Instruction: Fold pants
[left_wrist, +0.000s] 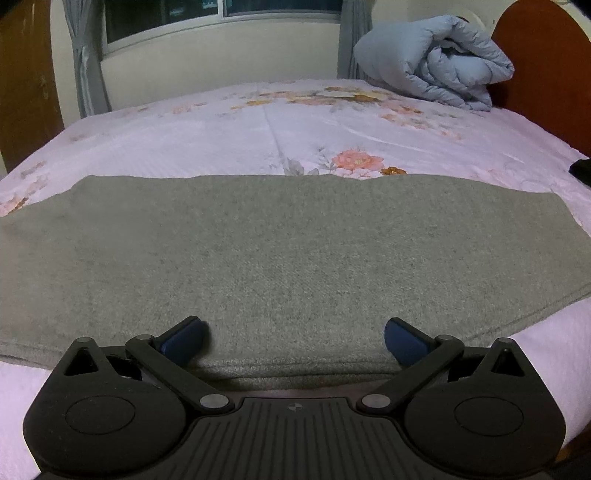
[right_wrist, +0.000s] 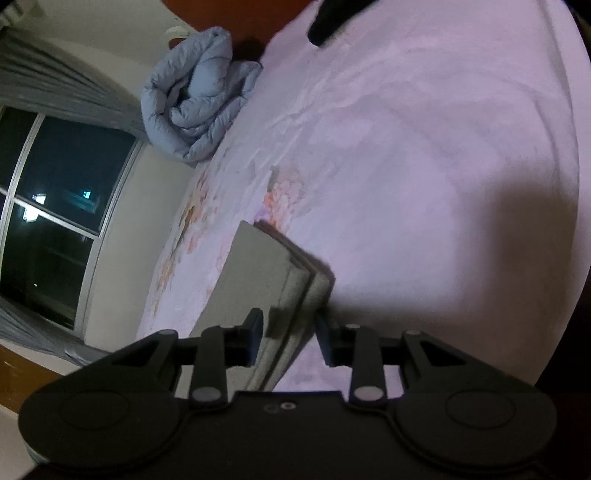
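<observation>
Grey pants (left_wrist: 288, 254) lie flat on the floral bed sheet (left_wrist: 207, 129), already doubled lengthwise with stacked layers at the near edge. Left claw (left_wrist: 293, 338) spread wide over that edge, gripping nothing. Right claw (right_wrist: 288, 338) narrowed around the layered end, contact unclear; judged roughly halfway, crosswise folds remaining.

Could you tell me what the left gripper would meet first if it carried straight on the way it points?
Most likely the grey pants: the open left gripper sits right at their near folded edge, low over the bed. Height is hard to judge.
</observation>
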